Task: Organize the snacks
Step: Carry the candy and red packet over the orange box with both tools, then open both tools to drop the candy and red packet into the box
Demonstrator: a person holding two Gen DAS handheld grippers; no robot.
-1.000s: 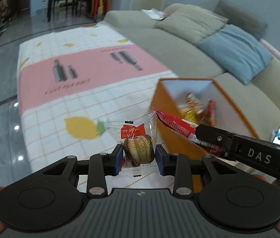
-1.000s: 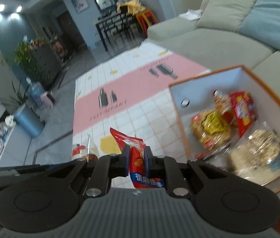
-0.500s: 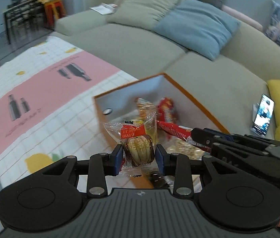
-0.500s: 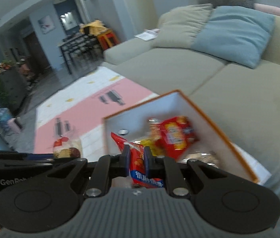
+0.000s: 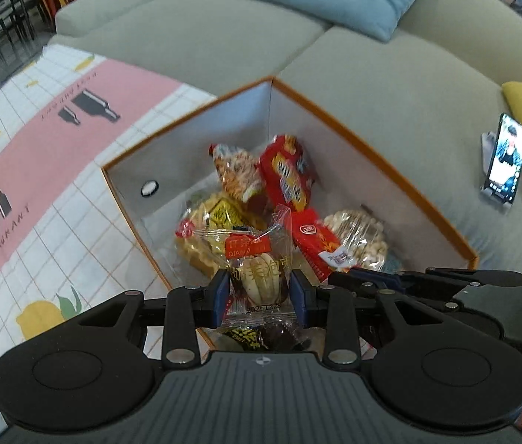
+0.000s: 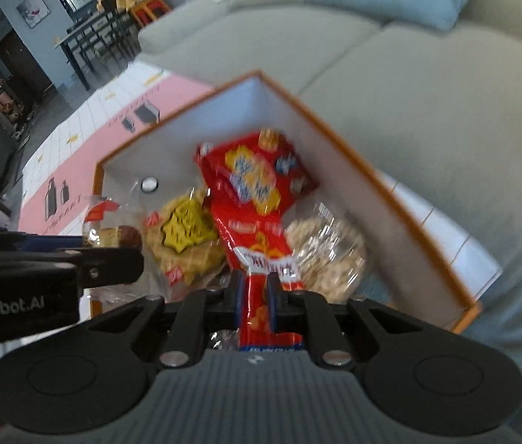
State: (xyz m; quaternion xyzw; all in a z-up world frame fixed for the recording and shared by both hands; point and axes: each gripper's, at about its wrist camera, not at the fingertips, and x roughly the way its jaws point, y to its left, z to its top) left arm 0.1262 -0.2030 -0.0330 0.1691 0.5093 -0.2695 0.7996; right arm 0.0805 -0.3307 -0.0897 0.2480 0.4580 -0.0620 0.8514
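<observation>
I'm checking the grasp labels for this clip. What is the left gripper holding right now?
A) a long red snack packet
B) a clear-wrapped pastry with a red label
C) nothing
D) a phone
B: the left gripper has its blue pads pressed on the sides of the clear-wrapped pastry, above the orange-rimmed box.

R wrist view is motion-blurred: print on the red packet [image 6: 257, 259] between the right gripper [image 6: 254, 292] pads can't be read, and its lower end is hidden behind the gripper body. Left gripper [image 6: 113, 259] is cut off by the frame's left edge there. In the L view, the clear-wrapped pastry [image 5: 261, 277] covers snacks beneath it; a dark wrapper below is prob. another snack. Box [image 5: 187, 118] near corner is hidden.
</observation>
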